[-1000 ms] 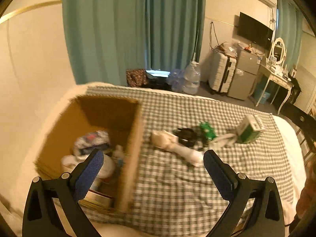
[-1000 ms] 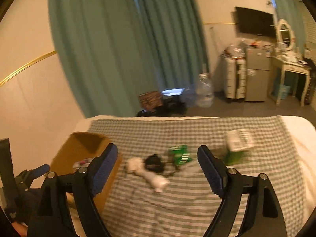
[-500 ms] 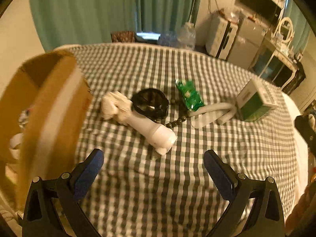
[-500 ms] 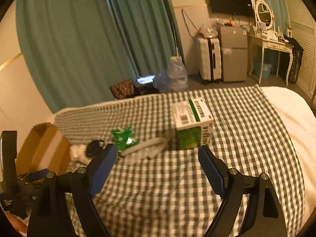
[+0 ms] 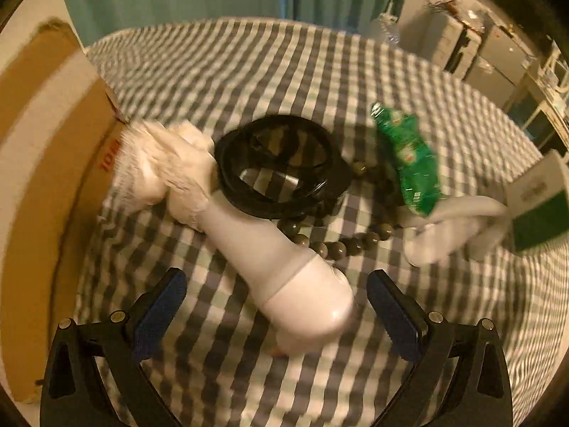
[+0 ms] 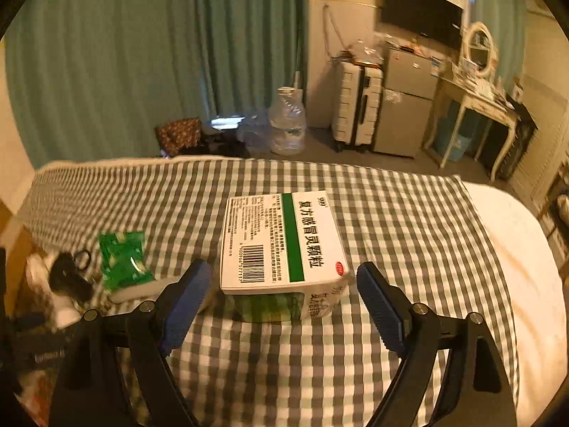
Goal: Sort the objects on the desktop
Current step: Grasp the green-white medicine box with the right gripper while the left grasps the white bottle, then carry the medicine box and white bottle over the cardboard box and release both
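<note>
Checked bedspread carries everything: left gripper gapes around the white brush handle; right gripper gapes just before the medicine box.

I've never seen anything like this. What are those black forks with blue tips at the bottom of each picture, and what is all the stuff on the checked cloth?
There is no robot here: a person holds a two-finger gripper in each hand, and each carries a wide-angle camera looking along its fingers. One picture comes from the left gripper, the other from the right gripper. The blue tips are the pads on the fingers. Both grippers are open and hold nothing.

On the checked cloth the left view shows a white brush with a fluffy head, a black ring, a string of dark beads, a green packet and a cardboard box at the left edge. The right gripper's fingers stand either side of a white and green medicine box, not yet touching it.
</note>
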A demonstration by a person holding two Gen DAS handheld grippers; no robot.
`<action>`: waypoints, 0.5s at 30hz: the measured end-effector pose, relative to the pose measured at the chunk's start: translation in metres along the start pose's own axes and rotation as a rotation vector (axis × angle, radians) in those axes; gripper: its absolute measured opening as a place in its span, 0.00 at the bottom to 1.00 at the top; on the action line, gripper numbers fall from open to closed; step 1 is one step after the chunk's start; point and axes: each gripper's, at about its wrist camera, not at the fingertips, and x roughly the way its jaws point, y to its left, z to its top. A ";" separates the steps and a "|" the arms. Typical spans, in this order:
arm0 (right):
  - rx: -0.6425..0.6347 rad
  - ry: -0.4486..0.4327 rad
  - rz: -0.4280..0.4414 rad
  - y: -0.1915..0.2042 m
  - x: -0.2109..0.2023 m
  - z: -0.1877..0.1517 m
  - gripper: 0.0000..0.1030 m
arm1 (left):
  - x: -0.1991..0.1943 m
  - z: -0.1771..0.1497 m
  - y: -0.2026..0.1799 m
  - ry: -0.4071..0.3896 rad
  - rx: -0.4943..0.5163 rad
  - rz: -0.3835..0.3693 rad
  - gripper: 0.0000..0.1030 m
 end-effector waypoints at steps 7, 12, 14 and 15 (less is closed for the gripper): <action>-0.014 0.041 -0.025 0.001 0.034 -0.002 0.81 | 0.015 -0.007 0.006 -0.018 -0.016 -0.027 0.93; 0.036 0.041 -0.001 -0.006 0.023 -0.006 0.74 | 0.001 -0.012 0.011 -0.011 0.020 -0.074 0.53; 0.050 0.030 -0.004 -0.009 0.013 -0.008 0.74 | -0.001 -0.012 0.012 0.007 0.022 -0.105 0.53; 0.060 0.028 -0.008 -0.011 0.003 -0.010 0.74 | -0.005 -0.015 0.015 0.018 0.021 -0.117 0.53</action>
